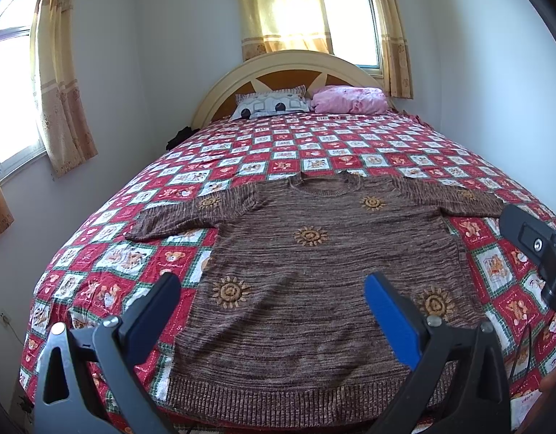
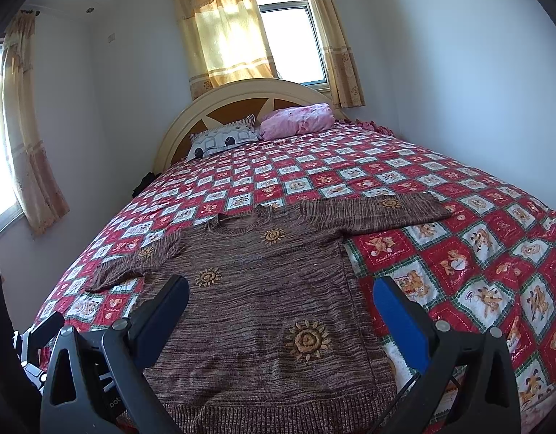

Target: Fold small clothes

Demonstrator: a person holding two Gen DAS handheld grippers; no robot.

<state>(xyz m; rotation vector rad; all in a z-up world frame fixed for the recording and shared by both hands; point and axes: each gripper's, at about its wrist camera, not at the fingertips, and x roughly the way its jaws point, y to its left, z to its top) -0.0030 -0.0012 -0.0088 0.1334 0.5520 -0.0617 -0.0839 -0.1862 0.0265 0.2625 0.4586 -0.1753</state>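
Observation:
A brown knit sweater (image 1: 314,271) with orange sun motifs lies flat and spread out on the bed, both sleeves stretched sideways, hem toward me. It also shows in the right wrist view (image 2: 263,307). My left gripper (image 1: 272,285) is open and empty, held above the sweater's lower body. My right gripper (image 2: 281,289) is open and empty, held above the sweater's lower right part. Part of the right gripper's body (image 1: 534,246) shows at the right edge of the left wrist view.
The bed has a red and white checked quilt (image 1: 350,152). A patterned pillow (image 1: 270,105) and a pink bundle (image 1: 350,99) lie at the headboard (image 1: 296,65). Walls with curtained windows stand on the left and behind the bed.

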